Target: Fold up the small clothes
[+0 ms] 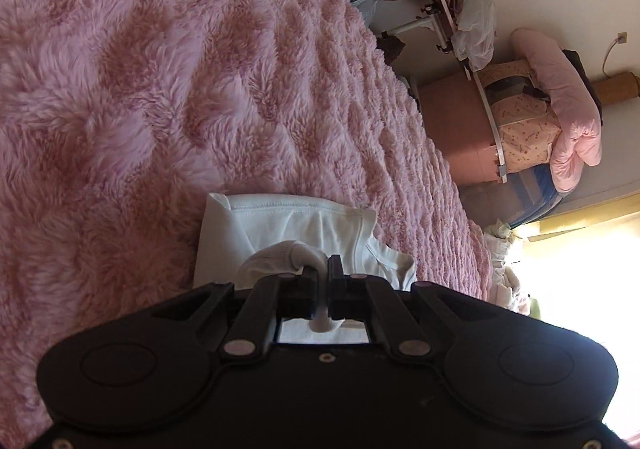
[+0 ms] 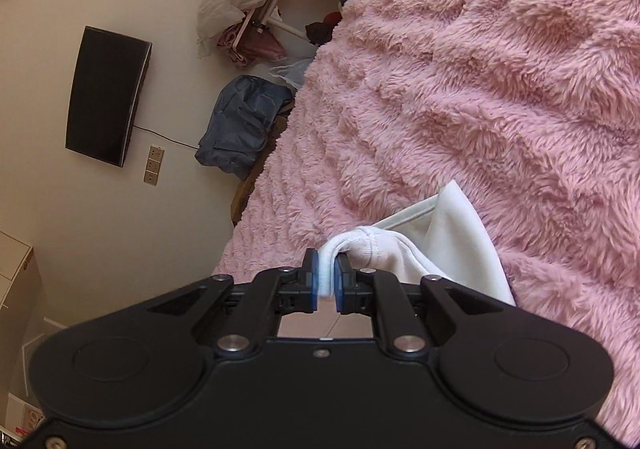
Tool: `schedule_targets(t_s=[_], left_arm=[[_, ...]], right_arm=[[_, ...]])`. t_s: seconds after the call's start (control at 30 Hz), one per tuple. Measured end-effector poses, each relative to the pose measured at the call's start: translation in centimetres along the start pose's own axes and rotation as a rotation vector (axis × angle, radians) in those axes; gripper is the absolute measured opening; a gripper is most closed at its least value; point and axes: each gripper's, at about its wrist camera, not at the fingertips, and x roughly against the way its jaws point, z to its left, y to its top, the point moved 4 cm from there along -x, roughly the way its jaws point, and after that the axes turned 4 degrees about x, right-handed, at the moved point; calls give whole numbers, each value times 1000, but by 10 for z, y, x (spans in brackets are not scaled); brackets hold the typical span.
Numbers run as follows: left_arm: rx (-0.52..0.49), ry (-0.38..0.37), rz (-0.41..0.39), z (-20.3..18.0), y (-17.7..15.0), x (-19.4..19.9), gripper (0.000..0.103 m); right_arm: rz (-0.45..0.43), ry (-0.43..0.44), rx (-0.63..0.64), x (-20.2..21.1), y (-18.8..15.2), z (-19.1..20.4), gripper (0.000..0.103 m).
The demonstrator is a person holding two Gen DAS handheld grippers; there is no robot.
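Pink fluffy blanket (image 1: 180,69) carries one white garment (image 1: 280,225) near its edge, both grippers, left (image 1: 323,269) and right (image 2: 327,269), clamped on bunched cloth, with one television (image 2: 106,97) and one blue bag (image 2: 240,129) beyond the blanket.

Ahead of the left gripper (image 1: 323,269) the white garment (image 1: 296,221) lies just past its tips, and beyond that the pink fluffy blanket (image 1: 160,69) runs open and bare. Ahead of the right gripper (image 2: 328,269) the blanket is equally bare; off its left, beyond the bed's edge, a blue bag (image 2: 240,129) crowds the floor.
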Motion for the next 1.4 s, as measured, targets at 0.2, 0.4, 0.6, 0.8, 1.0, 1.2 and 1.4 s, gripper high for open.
schedule_targets(t_s=[0.2,0.4,0.6,0.8,1.0,1.2,1.4], left_arm=[[28,37,0,19,8,-20,1],[58,41,-11,33,7,-29,7],[-25,13,-90,19,5,13,33],[-295,96,-108,-7,-43,64,39],[-520,121,-68,3,-135,99,41],[-636,159,-5,31,-194,110,42],[-591,140,-14,52,-202,115,42]], right_arm=[[2,-54,-35,-30,6,-21,10],[12,-77,-70,-49,7,-34,13],[7,-79,-74,-43,5,-30,58],[-5,-269,527,2,-22,28,72],[50,-411,1047,62,-85,36,71],[260,-496,1271,107,-130,0,40],[282,-477,1185,120,-134,-23,38]])
